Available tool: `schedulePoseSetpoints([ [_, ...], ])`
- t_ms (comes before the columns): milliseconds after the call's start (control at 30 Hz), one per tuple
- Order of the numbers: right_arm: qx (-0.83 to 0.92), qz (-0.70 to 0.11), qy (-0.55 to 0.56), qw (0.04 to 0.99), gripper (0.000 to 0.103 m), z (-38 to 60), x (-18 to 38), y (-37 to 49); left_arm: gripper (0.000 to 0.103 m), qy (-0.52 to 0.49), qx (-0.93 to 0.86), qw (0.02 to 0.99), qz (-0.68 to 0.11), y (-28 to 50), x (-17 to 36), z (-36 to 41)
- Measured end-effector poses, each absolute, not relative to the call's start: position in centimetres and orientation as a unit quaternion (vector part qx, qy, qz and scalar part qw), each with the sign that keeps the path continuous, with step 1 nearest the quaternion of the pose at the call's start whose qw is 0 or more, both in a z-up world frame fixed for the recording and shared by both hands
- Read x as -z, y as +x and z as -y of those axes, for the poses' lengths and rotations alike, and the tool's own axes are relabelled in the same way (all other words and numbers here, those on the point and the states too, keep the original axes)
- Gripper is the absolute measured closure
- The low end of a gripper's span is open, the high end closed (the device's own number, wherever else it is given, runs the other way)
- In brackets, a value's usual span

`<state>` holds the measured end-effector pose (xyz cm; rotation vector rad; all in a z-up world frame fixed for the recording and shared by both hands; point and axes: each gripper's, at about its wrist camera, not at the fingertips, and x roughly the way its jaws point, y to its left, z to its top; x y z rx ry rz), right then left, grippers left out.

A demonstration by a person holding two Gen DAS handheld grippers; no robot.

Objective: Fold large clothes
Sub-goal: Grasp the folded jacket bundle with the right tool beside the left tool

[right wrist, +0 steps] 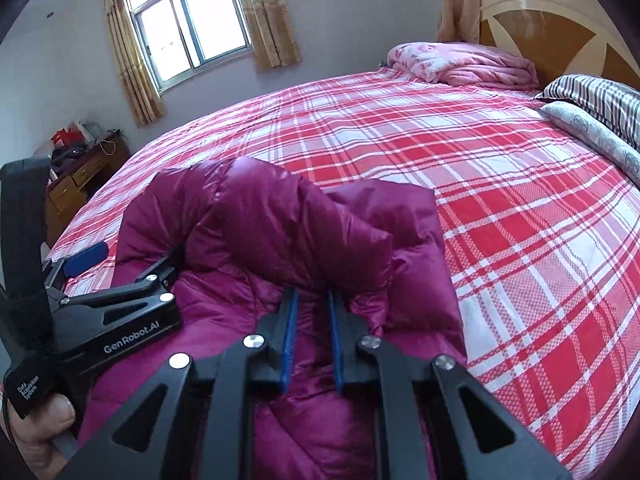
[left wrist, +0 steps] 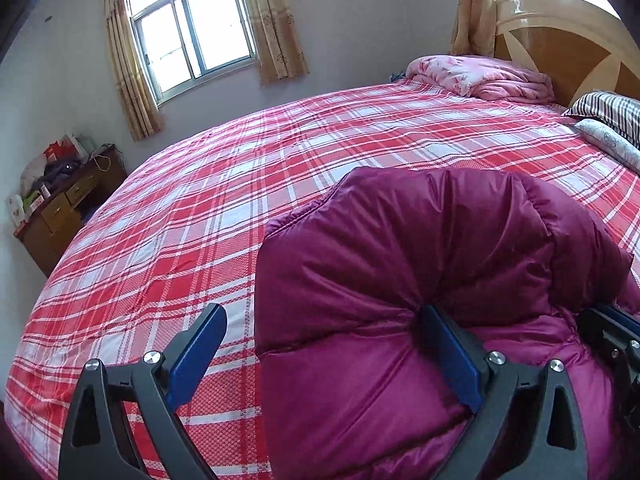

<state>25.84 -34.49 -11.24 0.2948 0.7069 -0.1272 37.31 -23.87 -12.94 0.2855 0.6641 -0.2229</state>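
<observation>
A magenta puffer jacket (left wrist: 420, 264) lies bunched on the red plaid bed (left wrist: 240, 184); it also shows in the right wrist view (right wrist: 280, 220). My left gripper (left wrist: 320, 328) is wide open. Its right finger presses into the jacket's folded edge and its left finger is over the bedspread. The left gripper also shows in the right wrist view (right wrist: 132, 258), at the jacket's left side. My right gripper (right wrist: 314, 300) is nearly closed, with a fold of the jacket pinched between its blue pads. Its tips are hidden under the raised fold.
A pink quilt (left wrist: 480, 76) lies folded by the wooden headboard (left wrist: 568, 40). Striped and patterned pillows (right wrist: 592, 116) sit at the right. A cluttered wooden desk (left wrist: 68, 204) stands by the wall left of the bed, under a curtained window (left wrist: 192, 28).
</observation>
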Motion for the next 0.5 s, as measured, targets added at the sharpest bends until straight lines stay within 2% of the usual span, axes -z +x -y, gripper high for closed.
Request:
schedulePoseSetpoints([
  [500,0.060,-0.366,0.156,0.916,0.088,35.0,12.6,26.7,0.002,0.123,0.122,0.921,-0.349,38.1,14.1,23.9],
])
